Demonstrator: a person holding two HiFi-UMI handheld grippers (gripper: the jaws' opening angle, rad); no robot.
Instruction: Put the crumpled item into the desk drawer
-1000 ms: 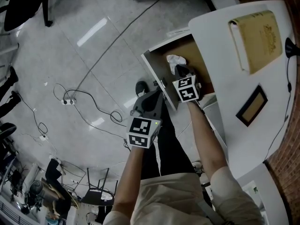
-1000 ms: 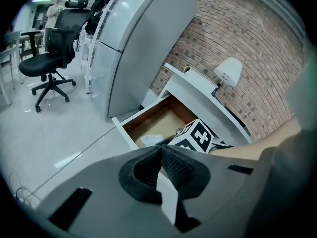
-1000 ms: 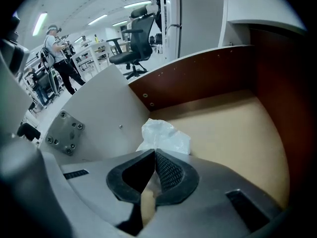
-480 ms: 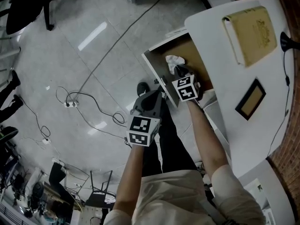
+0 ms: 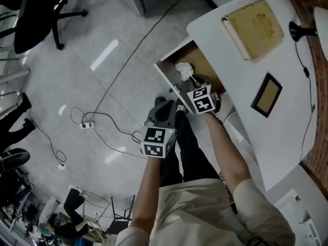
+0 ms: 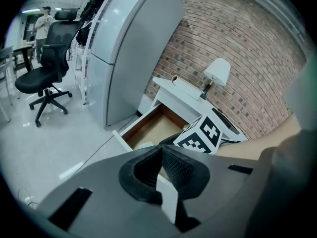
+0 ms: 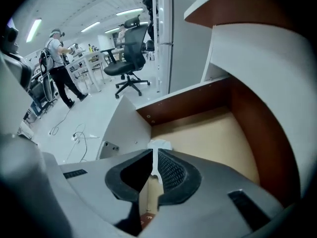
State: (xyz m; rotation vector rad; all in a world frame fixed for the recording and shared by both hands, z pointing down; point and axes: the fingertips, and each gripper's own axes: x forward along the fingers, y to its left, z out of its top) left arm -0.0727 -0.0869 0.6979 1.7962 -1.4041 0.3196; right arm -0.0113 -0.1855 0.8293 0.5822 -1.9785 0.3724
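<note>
The crumpled white item (image 5: 183, 69) hangs over the front part of the open desk drawer (image 5: 165, 78), just inside its white front panel. My right gripper (image 5: 191, 80) is shut on a thin fold of it. In the right gripper view the crumpled item (image 7: 159, 145) sticks out past the right gripper (image 7: 153, 155), above the drawer's tan bottom (image 7: 208, 133). My left gripper (image 5: 163, 105) is shut and holds nothing; it hovers over the floor beside the drawer front. From the left gripper (image 6: 161, 150) I see the drawer (image 6: 148, 127) ahead.
On the white desk (image 5: 277, 132) lie a tan book (image 5: 252, 22) and a dark-framed panel (image 5: 266, 94), with a lamp base (image 5: 294, 31) at the far edge. Cables (image 5: 102, 119) trail over the floor. An office chair (image 5: 36, 6) stands at the far left. A person (image 7: 57, 66) stands in the distance.
The head view has swung, so the desk sits further right. My right gripper keeps the crumpled item over the drawer's front part. The left gripper has hardly moved.
</note>
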